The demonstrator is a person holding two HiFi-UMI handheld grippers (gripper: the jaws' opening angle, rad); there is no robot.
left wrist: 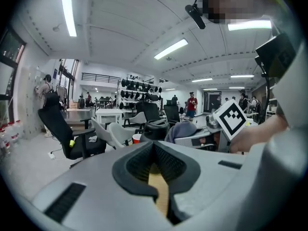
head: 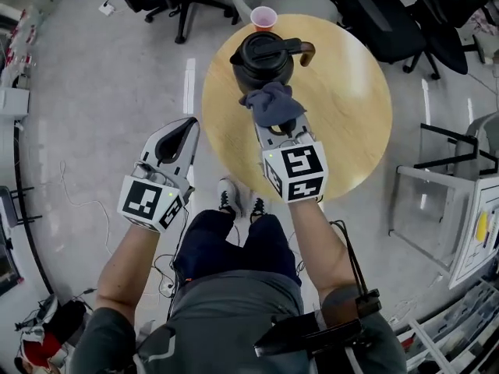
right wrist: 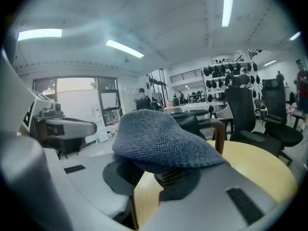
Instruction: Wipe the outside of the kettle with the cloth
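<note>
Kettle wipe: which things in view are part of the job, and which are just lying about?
Job:
- kettle
- cloth, clamped in right tongs

Lying about:
- red cup behind the kettle
- office chairs
- left tongs, shut, empty

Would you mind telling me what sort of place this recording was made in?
Probably an open-plan office or lab workspace: wheeled office chairs stand around a round table, and strip lights run across a wide ceiling.
</note>
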